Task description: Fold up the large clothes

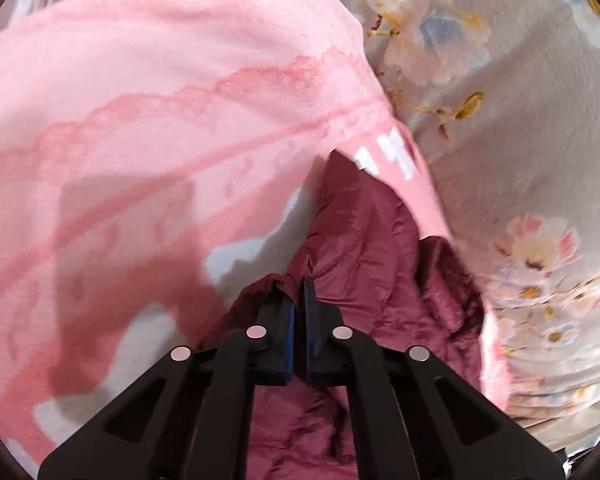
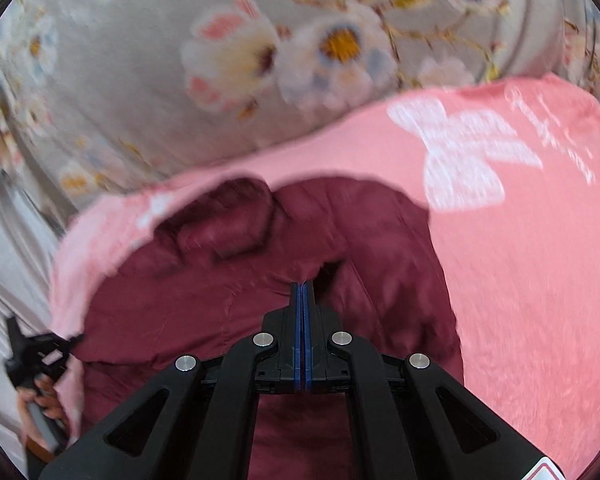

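The maroon garment [image 1: 364, 240] lies crumpled on a pink blanket [image 1: 160, 80], and the blanket is spread over a grey floral sheet [image 1: 520, 100].

In the left wrist view, the left gripper [image 1: 299, 300] has its fingers [image 1: 286, 320] closed on a fold of the maroon cloth. The cloth bunches over the left finger, and almost no gap is visible between the blue pads. The garment stretches away from the fingers toward the edge of the blanket, where some white print shows.

In the right wrist view, the right gripper [image 2: 302, 292] also has its fingers [image 2: 297, 312] pressed together, and a small ridge of the maroon garment [image 2: 260, 260] is pinched at the tips. The cloth rises in a tight crease just at this point. Behind it the garment makes a thick rolled lump. The pink blanket [image 2: 520, 260] with a white bow print surrounds the garment, and the floral sheet [image 2: 140, 80] is beyond.

At the lower left of this view, a hand [image 2: 40, 404] holds the other gripper by its handle.
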The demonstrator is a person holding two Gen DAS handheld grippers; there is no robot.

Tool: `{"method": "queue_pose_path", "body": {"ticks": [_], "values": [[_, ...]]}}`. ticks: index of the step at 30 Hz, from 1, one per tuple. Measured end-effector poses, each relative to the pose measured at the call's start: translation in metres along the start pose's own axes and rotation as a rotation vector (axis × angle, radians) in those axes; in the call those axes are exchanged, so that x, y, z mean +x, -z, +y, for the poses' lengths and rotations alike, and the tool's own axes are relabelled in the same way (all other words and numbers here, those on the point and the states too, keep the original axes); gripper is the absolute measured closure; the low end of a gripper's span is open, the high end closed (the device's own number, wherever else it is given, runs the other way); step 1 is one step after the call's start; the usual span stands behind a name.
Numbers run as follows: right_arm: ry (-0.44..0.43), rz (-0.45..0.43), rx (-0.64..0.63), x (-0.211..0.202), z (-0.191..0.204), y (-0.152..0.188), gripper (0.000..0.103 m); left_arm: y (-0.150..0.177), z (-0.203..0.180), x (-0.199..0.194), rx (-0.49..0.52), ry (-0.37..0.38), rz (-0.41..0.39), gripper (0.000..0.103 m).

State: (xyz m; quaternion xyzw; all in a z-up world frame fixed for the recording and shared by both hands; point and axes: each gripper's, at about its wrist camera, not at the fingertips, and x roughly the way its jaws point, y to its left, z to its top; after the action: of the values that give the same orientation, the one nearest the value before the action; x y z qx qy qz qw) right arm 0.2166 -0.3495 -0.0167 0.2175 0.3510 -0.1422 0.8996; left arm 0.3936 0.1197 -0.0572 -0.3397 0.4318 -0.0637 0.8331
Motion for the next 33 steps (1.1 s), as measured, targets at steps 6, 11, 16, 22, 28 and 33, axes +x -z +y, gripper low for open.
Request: {"method": "queue_pose_path", "body": {"ticks": [6, 11, 16, 22, 28, 33], "values": [[0.065, 0.109, -0.010, 0.037, -0.014, 0.048, 0.102, 0.020, 0.010, 0.015, 0.074, -0.095, 0.003, 0.102], [0.076, 0.099, -0.024, 0.044, -0.015, 0.059, 0.103, 0.028, 0.002, 0.019, 0.178, -0.156, -0.038, 0.102], [0.062, 0.100, -0.007, 0.044, -0.018, 0.058, 0.103, 0.036, -0.012, 0.020, 0.274, -0.232, -0.076, 0.100], [0.160, 0.025, -0.012, -0.002, -0.019, 0.049, 0.087, 0.023, -0.019, -0.035, 0.291, -0.250, -0.152, 0.099], [0.093, -0.040, -0.061, -0.004, 0.019, 0.012, 0.087, -0.024, -0.078, -0.051, 0.372, -0.222, -0.253, 0.099], [0.014, 0.010, -0.173, 0.041, 0.069, 0.011, 0.090, -0.045, -0.108, 0.046, 0.357, -0.100, 0.038, 0.099]]}}
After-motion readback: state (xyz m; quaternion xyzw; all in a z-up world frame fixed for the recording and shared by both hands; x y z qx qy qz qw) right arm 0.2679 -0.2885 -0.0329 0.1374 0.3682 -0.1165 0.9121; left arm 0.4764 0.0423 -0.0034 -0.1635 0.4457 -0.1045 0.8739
